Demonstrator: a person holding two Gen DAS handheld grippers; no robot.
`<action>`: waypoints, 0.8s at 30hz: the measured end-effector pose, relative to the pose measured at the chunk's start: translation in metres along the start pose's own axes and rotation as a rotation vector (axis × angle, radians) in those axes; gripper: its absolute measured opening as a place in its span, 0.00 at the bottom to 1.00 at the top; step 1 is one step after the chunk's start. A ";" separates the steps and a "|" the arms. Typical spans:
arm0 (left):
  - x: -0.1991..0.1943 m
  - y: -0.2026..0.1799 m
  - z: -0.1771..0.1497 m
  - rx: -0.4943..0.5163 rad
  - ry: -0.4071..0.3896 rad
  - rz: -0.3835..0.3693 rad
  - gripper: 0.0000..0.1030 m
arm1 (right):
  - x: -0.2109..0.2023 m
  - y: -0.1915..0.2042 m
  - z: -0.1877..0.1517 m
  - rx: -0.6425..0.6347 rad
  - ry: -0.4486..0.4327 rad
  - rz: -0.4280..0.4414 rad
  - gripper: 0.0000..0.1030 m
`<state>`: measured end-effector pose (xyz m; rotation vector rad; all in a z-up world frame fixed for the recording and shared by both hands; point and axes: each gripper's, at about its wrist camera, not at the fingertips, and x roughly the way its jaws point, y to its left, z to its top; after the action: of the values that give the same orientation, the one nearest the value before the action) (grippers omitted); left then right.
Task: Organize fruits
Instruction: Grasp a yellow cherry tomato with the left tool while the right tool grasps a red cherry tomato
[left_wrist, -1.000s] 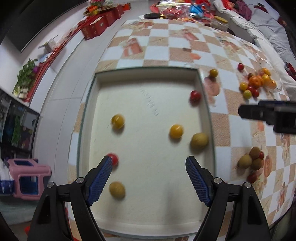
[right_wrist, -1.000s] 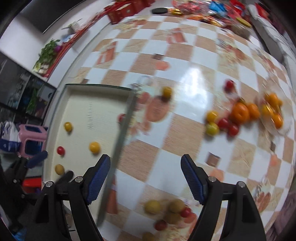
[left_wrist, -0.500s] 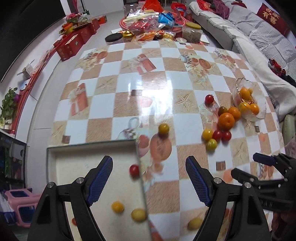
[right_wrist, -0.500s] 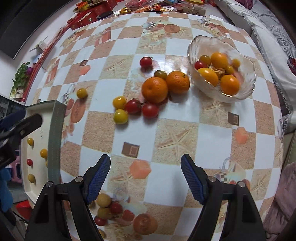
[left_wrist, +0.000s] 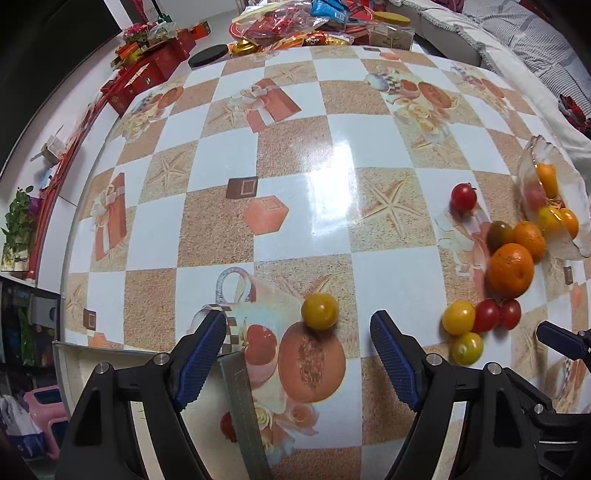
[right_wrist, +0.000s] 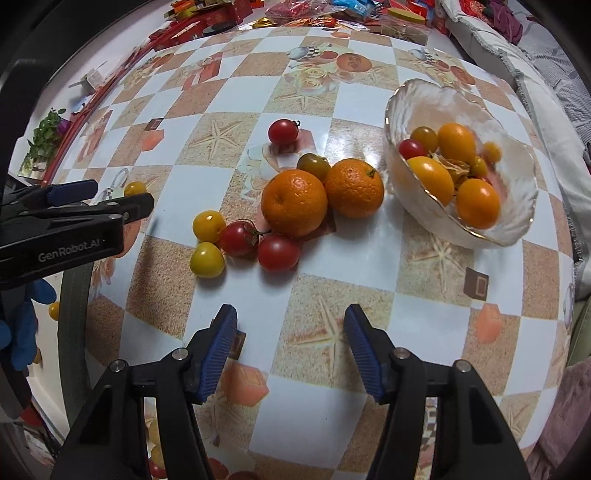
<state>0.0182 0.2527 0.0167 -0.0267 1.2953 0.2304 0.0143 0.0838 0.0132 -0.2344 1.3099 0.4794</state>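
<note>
The fruits lay loose on the table. Two round oranges with dimpled skin, the larger orange (right_wrist: 294, 205) and the smaller orange (right_wrist: 354, 187), touched each other, and a dark olive-brown tomato (right_wrist: 313, 166) sat just behind them. To the near left of them was a small cluster: two shiny red cherry tomatoes (right_wrist: 258, 245) joined by a thin stem, and two smooth yellow cherry tomatoes (right_wrist: 208, 243) beside them. One more red cherry tomato (right_wrist: 283, 130) stood alone, farther away. On the right, a ribbed clear glass bowl with a gold rim (right_wrist: 491, 236) held several orange, yellow and red small fruits. A single yellow-brown round tomato (left_wrist: 320, 310) lay apart on the left, just ahead of the left gripper (left_wrist: 298, 360).

The left gripper's jaws stood wide with nothing between them. The right gripper (right_wrist: 290, 350) had just been closing its jaws to a narrower gap, and only bare table showed between them; it pointed at the table near the fruit cluster.

The table (left_wrist: 295, 147) had a glossy cloth of white and sandy-brown squares with printed starfish and gift boxes. At the near left edge a pale rectangular tray with a glass-like rim (left_wrist: 240, 398) held a few more small fruits. Red gift boxes (left_wrist: 147, 74) and bright snack packets (left_wrist: 288, 22) were at the far side, and a grey striped sofa (left_wrist: 535, 44) at the far right.
</note>
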 end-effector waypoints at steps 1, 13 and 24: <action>0.003 -0.001 0.000 0.004 0.000 0.004 0.79 | 0.002 0.000 0.001 0.000 -0.001 0.002 0.63; 0.009 -0.005 0.005 -0.012 -0.016 -0.059 0.49 | 0.007 0.006 0.023 -0.013 -0.060 0.009 0.39; -0.001 -0.003 -0.009 -0.080 -0.014 -0.210 0.22 | -0.008 0.000 0.011 0.017 -0.072 0.060 0.25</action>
<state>0.0103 0.2482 0.0147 -0.2277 1.2588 0.1018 0.0228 0.0868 0.0237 -0.1621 1.2529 0.5227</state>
